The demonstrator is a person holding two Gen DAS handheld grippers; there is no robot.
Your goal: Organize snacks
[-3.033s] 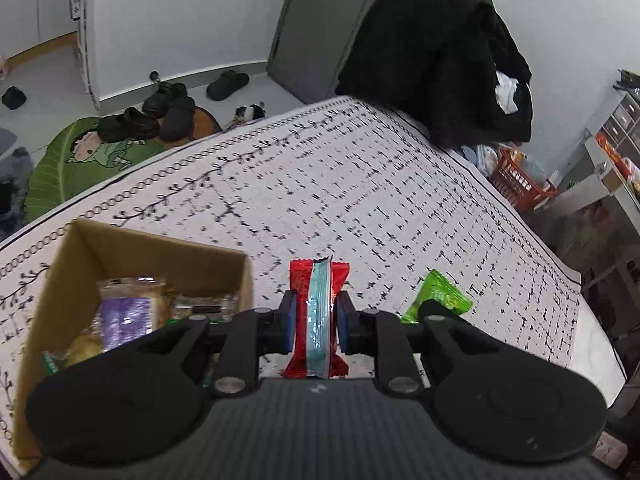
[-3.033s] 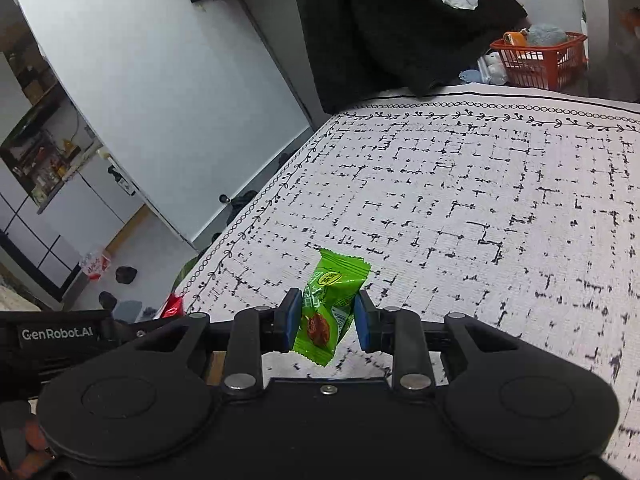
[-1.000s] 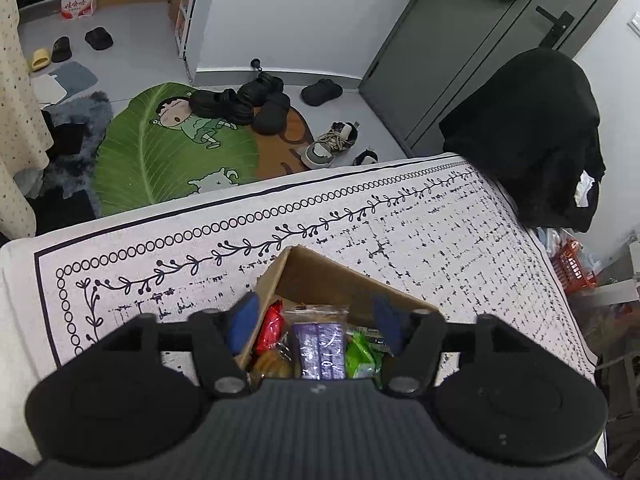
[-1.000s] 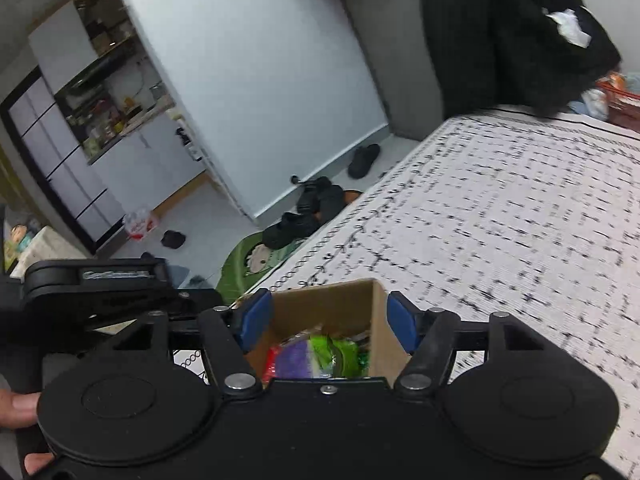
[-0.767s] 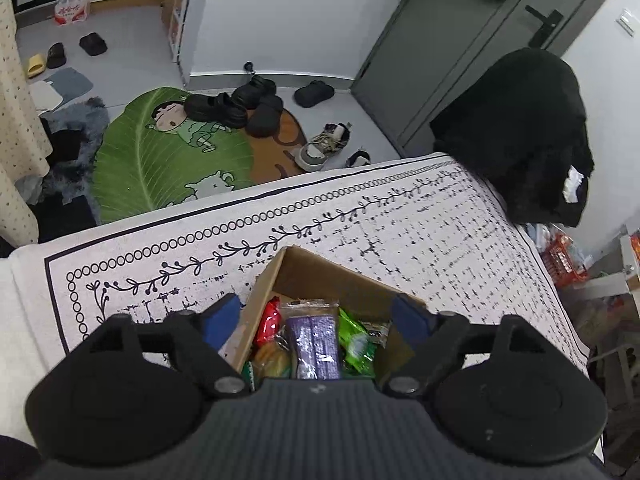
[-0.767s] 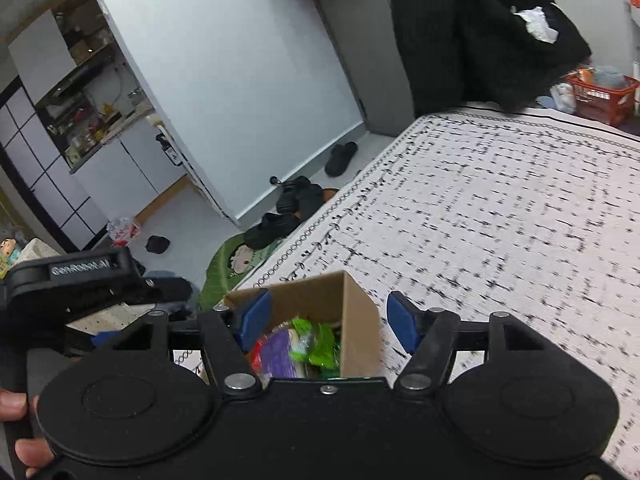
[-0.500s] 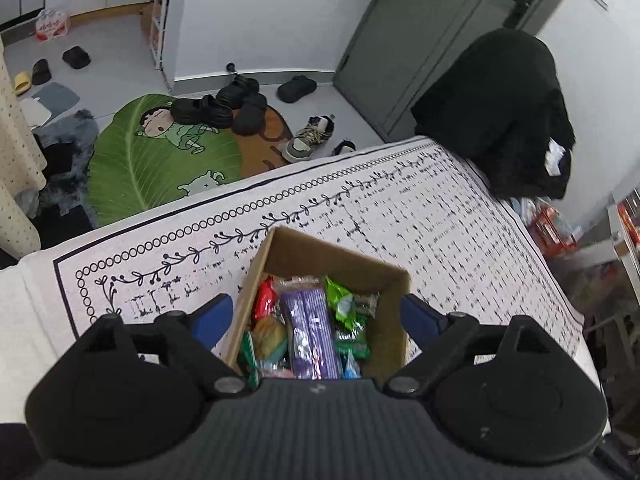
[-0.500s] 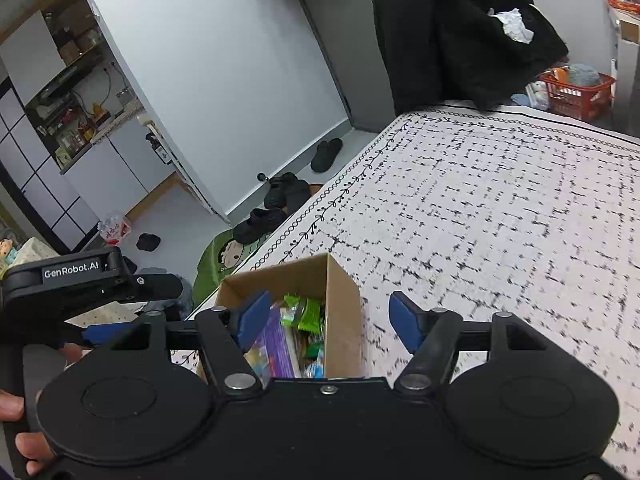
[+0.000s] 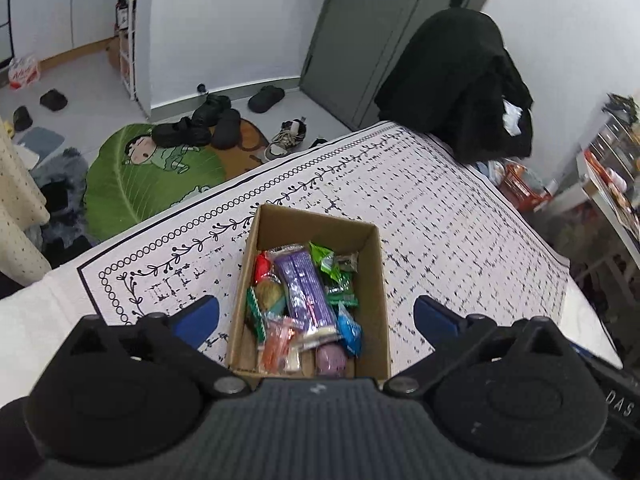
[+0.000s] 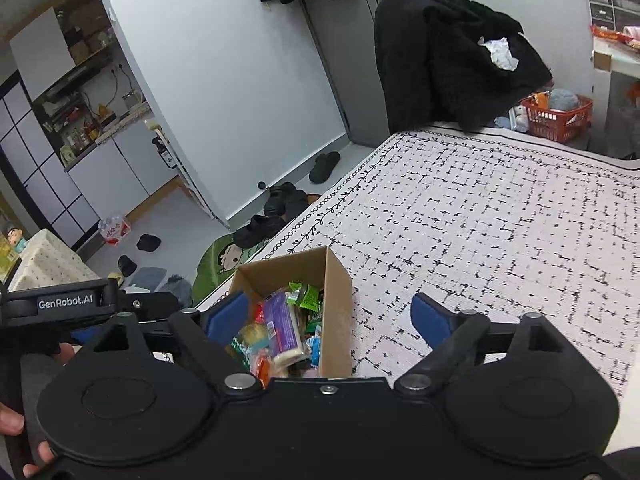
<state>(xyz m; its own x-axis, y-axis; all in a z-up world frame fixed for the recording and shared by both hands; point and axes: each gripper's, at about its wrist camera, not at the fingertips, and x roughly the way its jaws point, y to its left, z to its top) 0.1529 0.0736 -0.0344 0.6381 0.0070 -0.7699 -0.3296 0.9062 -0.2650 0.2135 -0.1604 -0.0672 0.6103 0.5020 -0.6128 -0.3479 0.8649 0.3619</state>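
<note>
Cardboard box (image 9: 376, 280) near cloth (image 9: 460, 240) border

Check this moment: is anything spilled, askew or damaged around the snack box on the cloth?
Nothing stands out. The cardboard box sits upright on the patterned cloth, snacks piled loosely inside, none on the visible cloth. Left gripper and right gripper are both empty, jaws opening.

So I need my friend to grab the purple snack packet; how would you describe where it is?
On the white black-patterned cloth stands an open brown cardboard box. Among its wrappers, the long purple snack packet lies lengthwise down the middle, on top. It is the longest there, flanked by small red and green packets.
</note>
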